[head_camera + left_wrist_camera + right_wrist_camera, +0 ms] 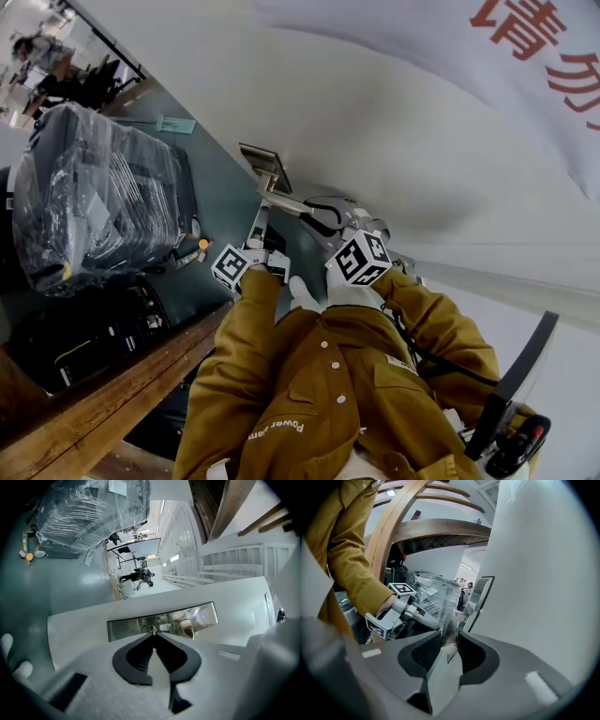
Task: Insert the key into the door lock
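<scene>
The person is standing at the white door (375, 122), where the right tool (449, 643) is clamping the metal door handle (449, 623). The left tool (153, 638) is pinching the thin key (152, 632) between nearly closed jaws, aiming it at the steel lock plate (136, 624). The key's tip is sitting right at the keyhole (150, 628), so insertion seems to be just starting, and the next move is likely calling for a straight push with the blade staying lined up with the slot.
</scene>
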Demonstrator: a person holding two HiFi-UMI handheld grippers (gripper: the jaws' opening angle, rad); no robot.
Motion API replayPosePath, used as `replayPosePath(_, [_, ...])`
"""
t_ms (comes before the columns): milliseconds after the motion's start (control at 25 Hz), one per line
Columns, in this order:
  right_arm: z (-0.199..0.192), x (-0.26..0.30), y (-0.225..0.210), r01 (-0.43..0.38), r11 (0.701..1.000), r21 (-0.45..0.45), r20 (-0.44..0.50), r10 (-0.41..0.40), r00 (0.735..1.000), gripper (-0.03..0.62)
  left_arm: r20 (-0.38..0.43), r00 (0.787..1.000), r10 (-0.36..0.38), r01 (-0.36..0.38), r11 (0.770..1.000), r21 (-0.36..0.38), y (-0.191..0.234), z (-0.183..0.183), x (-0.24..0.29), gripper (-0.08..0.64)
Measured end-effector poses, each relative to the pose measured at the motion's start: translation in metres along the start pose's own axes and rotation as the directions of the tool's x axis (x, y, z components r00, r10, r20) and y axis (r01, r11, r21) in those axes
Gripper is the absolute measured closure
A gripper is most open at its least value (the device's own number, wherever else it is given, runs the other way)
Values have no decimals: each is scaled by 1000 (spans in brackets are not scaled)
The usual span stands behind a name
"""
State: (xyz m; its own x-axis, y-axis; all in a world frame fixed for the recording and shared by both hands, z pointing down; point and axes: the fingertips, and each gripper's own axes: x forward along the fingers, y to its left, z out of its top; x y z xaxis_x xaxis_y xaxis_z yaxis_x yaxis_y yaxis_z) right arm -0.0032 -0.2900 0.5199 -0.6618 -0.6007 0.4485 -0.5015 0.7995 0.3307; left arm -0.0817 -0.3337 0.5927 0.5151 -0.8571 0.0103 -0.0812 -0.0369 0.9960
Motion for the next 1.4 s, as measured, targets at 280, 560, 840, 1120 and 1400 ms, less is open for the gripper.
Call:
replayPosePath(280, [0, 0, -1, -3, 1000, 4, -1, 3, 1000, 471, -29, 1000, 9, -10, 999, -30, 3, 4, 6, 535])
replayPosePath(560, [-1, 1, -1, 0, 1000, 2, -7, 0, 1000, 472, -72, 997, 22, -26, 999, -48, 14, 8, 13, 532])
replayPosePath(840, [-6, 1, -5, -17, 1000, -5, -16, 17, 1000, 472, -126, 992, -5, -6, 996, -84, 19, 3, 37, 532])
replayPosePath(1120, [-3, 3, -5, -12, 1000, 7, -13, 12, 1000, 470, -151, 989, 6, -4, 1000, 9, 25, 7, 36, 530])
replayPosePath(1400, [-5, 0, -12, 19, 999, 26, 5, -19, 1000, 444, -155, 987, 38, 2, 968, 252, -4, 8, 3, 428])
